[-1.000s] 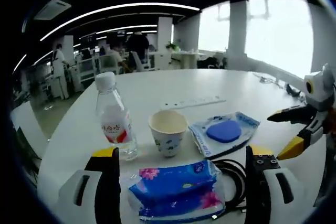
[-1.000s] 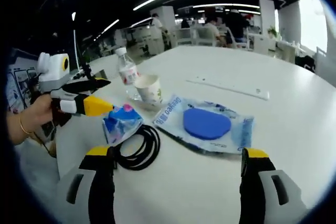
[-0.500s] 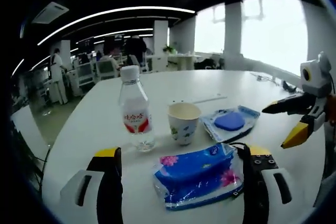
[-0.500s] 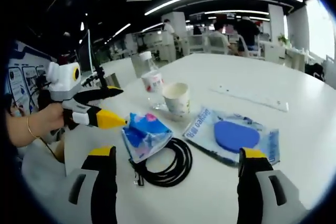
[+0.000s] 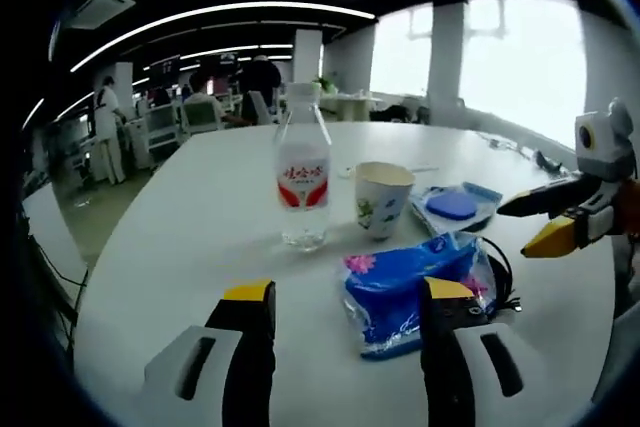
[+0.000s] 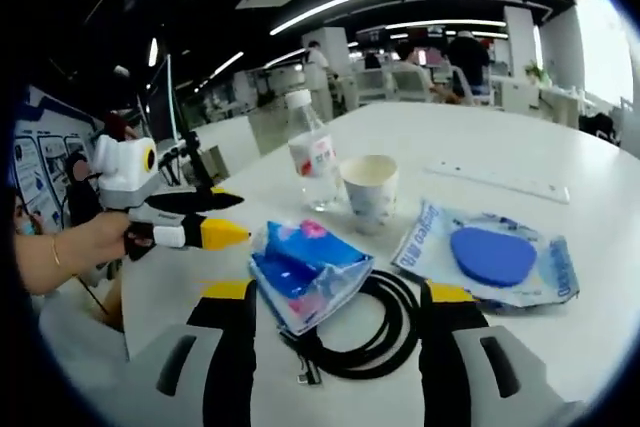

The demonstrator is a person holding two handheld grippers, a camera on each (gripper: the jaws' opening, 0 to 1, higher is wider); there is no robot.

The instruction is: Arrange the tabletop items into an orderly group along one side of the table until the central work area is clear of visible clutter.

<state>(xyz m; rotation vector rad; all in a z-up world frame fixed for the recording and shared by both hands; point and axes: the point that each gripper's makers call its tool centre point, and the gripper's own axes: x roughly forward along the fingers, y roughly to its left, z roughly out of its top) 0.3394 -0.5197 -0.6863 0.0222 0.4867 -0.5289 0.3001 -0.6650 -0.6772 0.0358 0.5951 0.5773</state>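
Left gripper hangs low over the near table edge, jaws apart, nothing between them; the right jaw tip overlaps the near end of the tissue pack in view, contact can't be told. Right gripper is also spread and empty, hovering over the cable, with the tissue pack's near corner between its jaws.

Layout in the left gripper view, on the white table:
- bottle upright, far centre
- cup upright, just right of the bottle, apart from it
- blue pad in a clear bag, right of the cup
- tissue pack nearer, partly lying on the black cable coil
- power strip well beyond, flat on the far side, seen in the right gripper view

Progress, my read: early. Items sit in a loose cluster near the middle, not lined up along any edge. Bottle and cup are roughly side by side; pack, cable and pad are still scattered at angles. Nothing is gripped, so all moves are left. Tissue pack looks like the likely first pick, then the cable under it.
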